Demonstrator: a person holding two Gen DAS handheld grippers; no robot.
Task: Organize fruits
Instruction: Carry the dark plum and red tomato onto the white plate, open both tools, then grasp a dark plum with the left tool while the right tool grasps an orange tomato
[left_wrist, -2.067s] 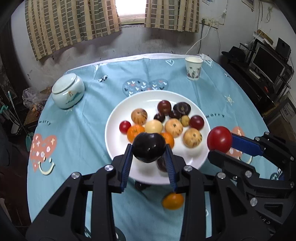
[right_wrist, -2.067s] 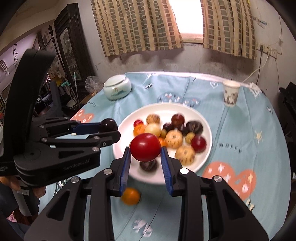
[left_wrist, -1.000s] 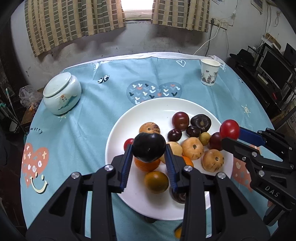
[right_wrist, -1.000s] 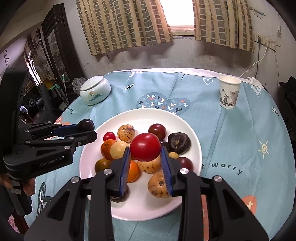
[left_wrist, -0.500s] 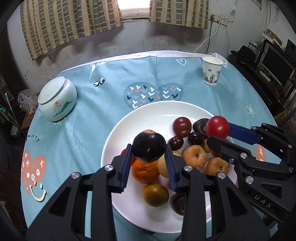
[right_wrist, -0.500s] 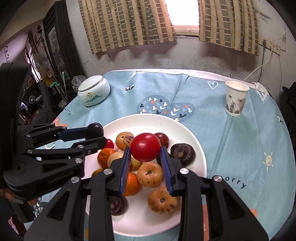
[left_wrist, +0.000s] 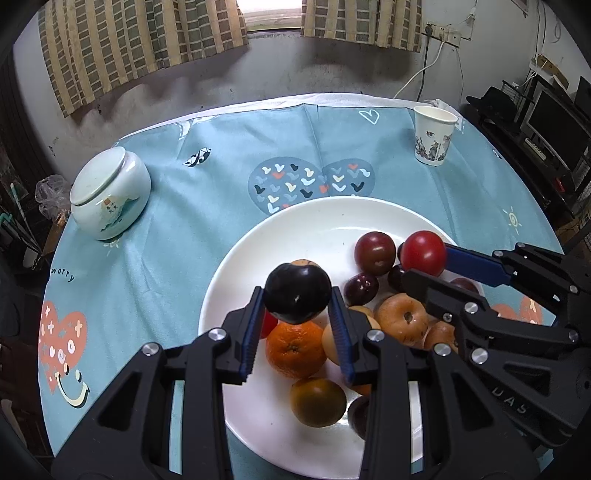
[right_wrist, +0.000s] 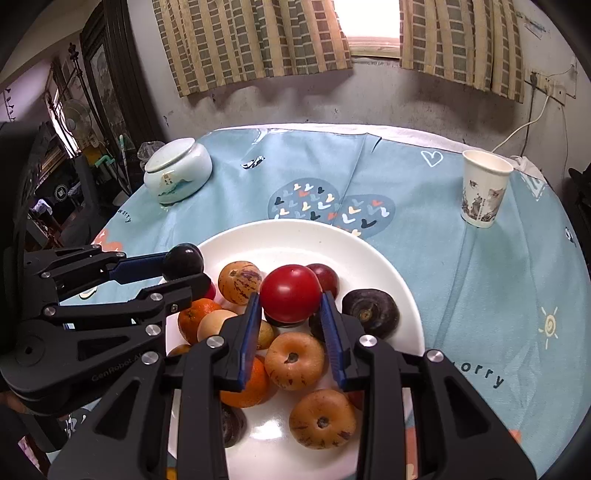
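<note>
Fruits are the matter here, and most of them lie already in the white plate (left_wrist: 236, 295) on the counter (left_wrist: 177, 221), which is covered with a blue cloth. My left gripper (left_wrist: 297, 317) is closed on a dark plum (left_wrist: 297, 293); its fingers (left_wrist: 251, 332) press on both sides of it, and it hangs over the near left part of the plate, above an orange (left_wrist: 295, 349). My right gripper (right_wrist: 291, 317) is closed on a red tomato (right_wrist: 291, 293), which hangs over the middle of the plate, above the pale speckled fruits (right_wrist: 295, 360). I judge that the task is far along: the plate is well filled, and what is left is to lower these two fruits into a free place and to release them. The far half of the plate is bare, so there is room. Some things I cannot see well. My own fingers cover several fruits below them, so I cannot count them. At the bottom edge of the right wrist view a small orange spot shows beside the plate; it may be a fruit on the cloth, but it is cut off. A lidded jar (left_wrist: 109, 192) and a paper cup (left_wrist: 434, 136) stand well apart from the plate.
</note>
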